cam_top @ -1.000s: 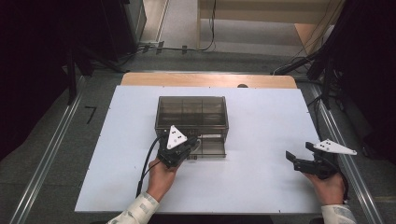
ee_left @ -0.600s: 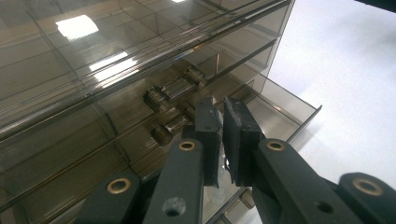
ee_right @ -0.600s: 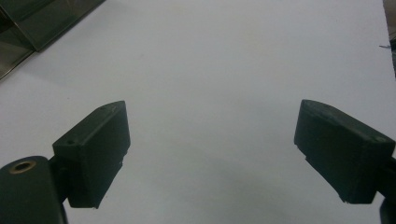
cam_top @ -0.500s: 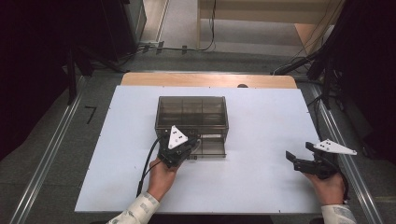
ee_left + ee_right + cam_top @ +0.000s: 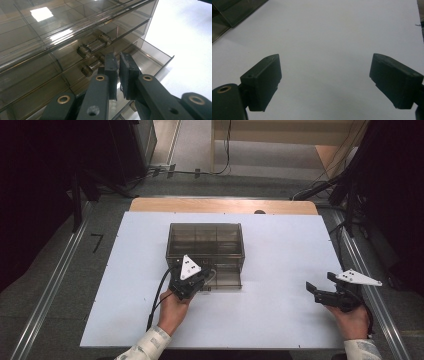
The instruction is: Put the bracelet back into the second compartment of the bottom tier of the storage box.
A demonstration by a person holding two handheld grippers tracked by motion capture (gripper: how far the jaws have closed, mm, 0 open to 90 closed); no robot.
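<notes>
A: Where does the smoky drawer box point(image 5: 205, 247) sit?

B: On the white desk point(image 5: 280, 250), near the middle and somewhat toward the far edge. Its lowest drawer point(image 5: 226, 279) juts out toward the person's side.

A: And the left gripper point(image 5: 195, 282)?

B: Right at the front of the box, at the open drawer's left part. In the left gripper view its jaws are pressed nearly together, with just a sliver of a gap, in front of the clear handles point(image 5: 93, 47). I cannot tell whether anything is pinched between them.

A: Who holds it?

B: The left hand point(image 5: 172, 311), coming in from the desk's near edge, with a black cable point(image 5: 156, 297) trailing back beside it.

A: The right gripper point(image 5: 314, 289)?

B: Near the desk's right edge, well apart from the box, held by the right hand point(image 5: 353, 320). Its jaws are spread wide with bare white surface between them; the right gripper view catches a corner of the box point(image 5: 227, 12) at its upper left.
</notes>
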